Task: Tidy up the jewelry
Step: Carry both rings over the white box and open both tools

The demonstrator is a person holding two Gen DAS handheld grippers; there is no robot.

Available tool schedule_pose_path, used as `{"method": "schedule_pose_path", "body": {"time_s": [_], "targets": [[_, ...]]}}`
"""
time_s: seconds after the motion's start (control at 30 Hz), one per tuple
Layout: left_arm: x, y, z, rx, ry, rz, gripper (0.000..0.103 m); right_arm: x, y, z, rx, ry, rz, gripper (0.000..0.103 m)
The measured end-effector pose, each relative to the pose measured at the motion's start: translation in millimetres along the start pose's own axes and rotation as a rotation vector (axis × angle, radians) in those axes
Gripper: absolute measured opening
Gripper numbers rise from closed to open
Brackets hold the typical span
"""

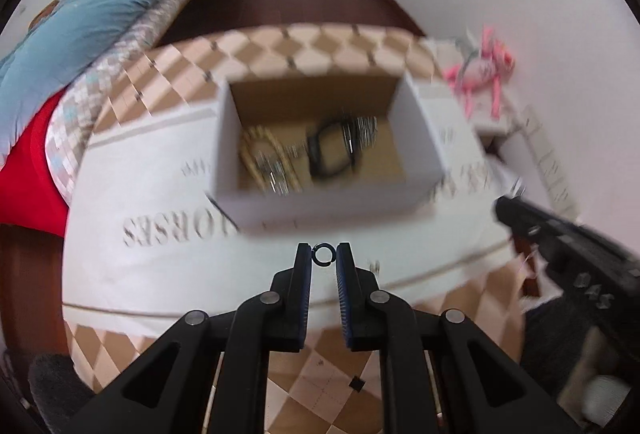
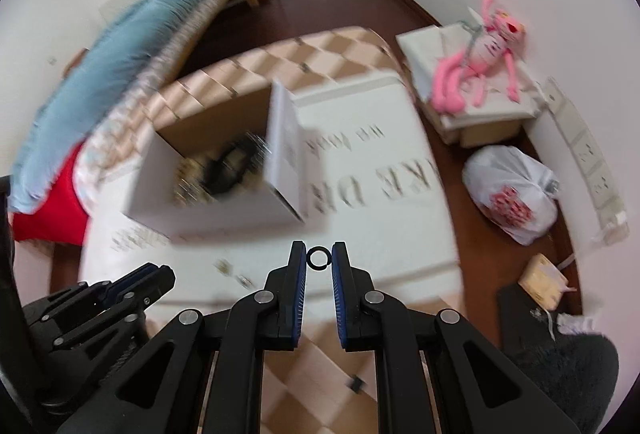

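My left gripper (image 1: 323, 254) is shut on a small dark ring (image 1: 323, 245), pinched between its tips just in front of an open white-walled cardboard box (image 1: 320, 202). Inside the box lie a gold chain (image 1: 260, 154), a black band (image 1: 328, 150) and silvery pieces (image 1: 360, 130), all blurred. My right gripper (image 2: 319, 257) pinches a second small dark ring (image 2: 319, 247), near the same box (image 2: 224, 218). Each gripper shows in the other's view: the right gripper (image 1: 520, 194) at the right edge and the left gripper (image 2: 160, 274) at the lower left. Two small gold bits (image 2: 234, 273) lie on the cloth.
The box stands on a white lettered cloth (image 1: 160, 254) over a checkered table (image 1: 320, 374). A small black piece (image 1: 357, 384) lies near the table's front edge. A bed with a blue blanket (image 1: 80, 18) is on the left; a pink plush toy (image 2: 480, 62) and a white bag (image 2: 512, 190) sit on the right.
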State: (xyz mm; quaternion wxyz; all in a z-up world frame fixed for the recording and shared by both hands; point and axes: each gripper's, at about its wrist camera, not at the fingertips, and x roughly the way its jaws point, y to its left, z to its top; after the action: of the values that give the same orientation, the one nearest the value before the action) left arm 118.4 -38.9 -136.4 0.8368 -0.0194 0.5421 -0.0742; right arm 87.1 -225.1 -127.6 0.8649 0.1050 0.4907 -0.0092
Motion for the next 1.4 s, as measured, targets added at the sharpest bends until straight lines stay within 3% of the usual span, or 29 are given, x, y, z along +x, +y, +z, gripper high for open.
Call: {"method": "schedule_pose_path", "body": {"time_s": [0.2,0.33,0.5,0.53,0.57,0.6,0.63,0.67,0.73,0.8,0.87,1.03,1.1,1.4], "targets": [[2.9,33.9,63.6,-0.056,0.007,-0.023,0.01,15.0,36.6,58.9,-0.066,0.011,0.064,0.013],[23.9,47.9,91.5,-0.072,0.054,-0.023,0.01,47.8,56.4,86.5,-0.126,0.108,0.054,0.013],[42.6,55.7,109.1,-0.078,0.129,-0.019,0.013,77.0,68.5,96.8,-0.178,0.223,-0.001,0.014],[43.3,56.6,111.4,-0.079,0.134,-0.008,0.018,78.8,69.3,98.3,-0.181,0.231,-0.01,0.015],[42.6,57.9,113.4,-0.08,0.132,0.003,0.031,79.2,69.6,99.3,-0.183,0.234,-0.02,0.015],[40.4,60.2,115.0,-0.086,0.121,0.014,0.042,78.7,69.3,100.3,-0.185,0.232,-0.022,0.018],[38.2,62.7,116.2,-0.089,0.113,0.023,0.064,76.9,69.8,101.2,-0.187,0.228,-0.029,0.024],[36.4,64.8,116.9,-0.091,0.104,0.026,0.074,75.2,69.0,101.6,-0.187,0.225,-0.033,0.027],[33.3,70.2,116.7,-0.102,0.093,0.036,0.075,71.1,66.9,102.4,-0.185,0.216,-0.041,0.033],[32.6,75.1,113.2,-0.107,0.098,0.053,0.083,68.3,64.5,103.0,-0.178,0.212,-0.05,0.034],[31.3,78.7,105.8,-0.107,0.092,0.084,0.095,64.7,63.2,102.2,-0.181,0.206,-0.068,0.044],[30.8,80.9,83.3,-0.11,0.073,0.146,0.102,60.9,59.6,91.8,-0.21,0.189,-0.161,0.094],[31.8,80.0,74.6,-0.109,0.066,0.163,0.102,62.5,56.0,87.2,-0.208,0.194,-0.182,0.098],[34.3,78.6,53.8,-0.123,0.069,0.183,0.102,65.1,51.2,77.5,-0.186,0.18,-0.217,0.099]]}}
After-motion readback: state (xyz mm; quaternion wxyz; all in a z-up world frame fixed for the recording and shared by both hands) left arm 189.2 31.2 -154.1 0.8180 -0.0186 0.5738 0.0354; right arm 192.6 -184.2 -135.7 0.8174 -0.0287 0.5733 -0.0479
